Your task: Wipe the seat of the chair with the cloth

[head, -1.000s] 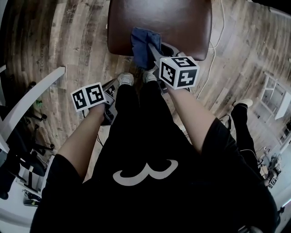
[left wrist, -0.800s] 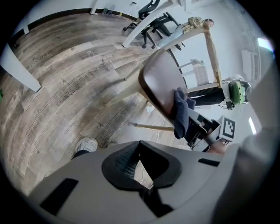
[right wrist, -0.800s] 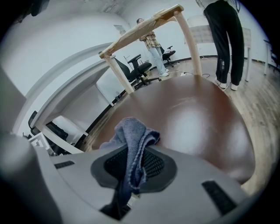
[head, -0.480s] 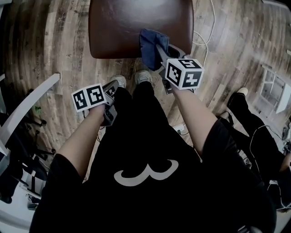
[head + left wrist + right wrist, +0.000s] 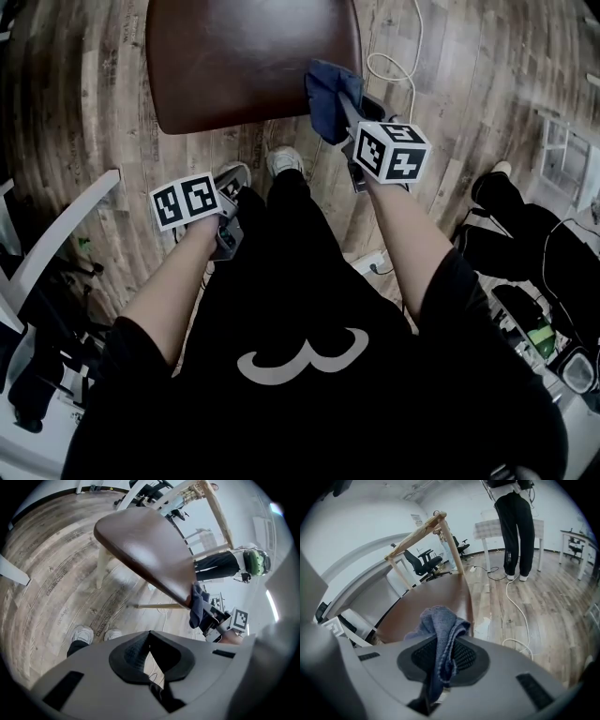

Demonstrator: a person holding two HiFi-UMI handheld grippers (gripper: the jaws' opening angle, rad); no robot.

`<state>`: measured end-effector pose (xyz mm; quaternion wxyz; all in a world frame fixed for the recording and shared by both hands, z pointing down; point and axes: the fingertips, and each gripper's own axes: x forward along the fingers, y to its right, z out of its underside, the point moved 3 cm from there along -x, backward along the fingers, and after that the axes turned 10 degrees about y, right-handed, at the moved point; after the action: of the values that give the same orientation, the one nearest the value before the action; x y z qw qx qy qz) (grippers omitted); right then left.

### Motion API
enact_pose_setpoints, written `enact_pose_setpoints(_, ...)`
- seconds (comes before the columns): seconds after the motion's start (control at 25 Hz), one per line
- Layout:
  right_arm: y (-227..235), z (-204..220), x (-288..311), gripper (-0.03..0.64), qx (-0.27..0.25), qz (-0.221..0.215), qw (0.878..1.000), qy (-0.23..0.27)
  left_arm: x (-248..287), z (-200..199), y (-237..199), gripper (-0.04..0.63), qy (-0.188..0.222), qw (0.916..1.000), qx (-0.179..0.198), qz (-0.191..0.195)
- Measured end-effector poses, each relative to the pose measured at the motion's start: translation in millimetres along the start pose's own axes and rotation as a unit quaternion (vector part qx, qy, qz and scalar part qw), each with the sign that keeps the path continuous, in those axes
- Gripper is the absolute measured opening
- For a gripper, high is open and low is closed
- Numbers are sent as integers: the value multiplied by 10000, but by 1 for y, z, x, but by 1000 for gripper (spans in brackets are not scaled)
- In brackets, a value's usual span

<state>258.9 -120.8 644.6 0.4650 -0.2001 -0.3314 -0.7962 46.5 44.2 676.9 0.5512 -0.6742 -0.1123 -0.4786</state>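
Note:
The brown chair seat [image 5: 244, 56] fills the top of the head view. A blue cloth [image 5: 328, 92] lies bunched over the seat's front right corner, hanging partly past the edge. My right gripper [image 5: 345, 101] is shut on it; in the right gripper view the cloth [image 5: 440, 630] sticks up between the jaws, with the seat [image 5: 426, 599] just beyond. My left gripper [image 5: 232, 180] hangs low by my left leg, away from the chair. It is shut and holds nothing. From the left gripper view, the seat [image 5: 140, 545] shows from below, with the cloth [image 5: 198, 604] at its corner.
A white cable [image 5: 394, 64] loops on the wooden floor right of the chair. My shoes [image 5: 284, 160] stand just before the seat. A white table [image 5: 56, 234] is at the left. A person in black trousers [image 5: 514, 527] stands beyond; office chairs [image 5: 423, 562] are behind.
The right gripper has slid the cloth rightwards along the seat's front edge, from near the middle to the right corner. The left gripper has stayed by my leg.

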Motion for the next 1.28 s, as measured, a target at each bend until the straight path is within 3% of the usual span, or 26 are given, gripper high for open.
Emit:
enact_pose_setpoints(0.16, 28, 4, -15, 54, -1, 223, 9997, -38, 2, 3, 9, 12, 37, 10000, 21, -3)
enact_pose_setpoints(0.36, 42, -1, -18, 54, -271, 186, 9994, -91, 5, 5, 17, 12, 115, 9999, 2, 22)
enact_pose_setpoints(0.48, 41, -3, -20, 54, -50, 126, 9999, -34, 3, 8, 17, 12, 155, 9999, -44, 43)
enact_pose_setpoints(0.72, 15, -16, -50, 54, 252, -581, 9979, 137, -8, 16, 23, 12, 151, 9997, -69, 205)
enact_pose_setpoints(0.88, -5, -23, -80, 54, 261, -864, 9957, 210, -25, 7, 49, 12, 415, 9972, -11, 616)
enact_pose_setpoints(0.96, -22, -28, -98, 54, 310, -1005, 9940, 297, -40, 6, 67, 12, 430, 9951, 256, 848)
enact_pose_setpoints(1.08, -57, -38, -130, 54, 323, -1289, 9899, 497, -69, 9, 87, 12, 242, 9900, 970, 990)
enact_pose_setpoints(1.28, -133, -53, -202, 54, 286, -1774, 9816, 641, -158, 13, 129, 12, 372, 9704, 1755, 1616)
